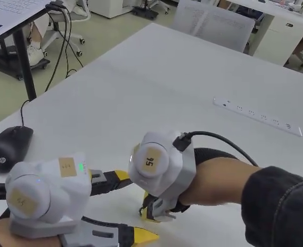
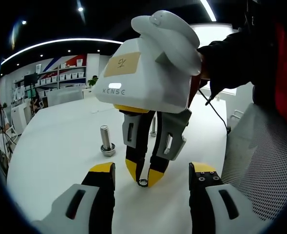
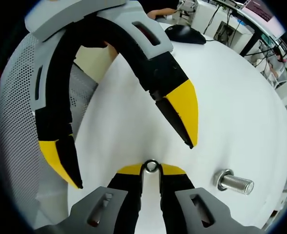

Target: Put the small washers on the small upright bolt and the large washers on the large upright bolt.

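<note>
By the near edge of the white bench point(image 1: 156, 92), the right gripper point(image 3: 151, 171) pinches a small silver metal washer point(image 3: 152, 166); the left gripper point(image 2: 152, 171) gapes wide.

Head cam is looking down from behind at the table point(image 1: 156, 87). Left claw point(image 3: 133, 163) and right claw point(image 2: 144, 179) cams are facing each other close up, both catching the bolt point(image 2: 106, 141).
</note>
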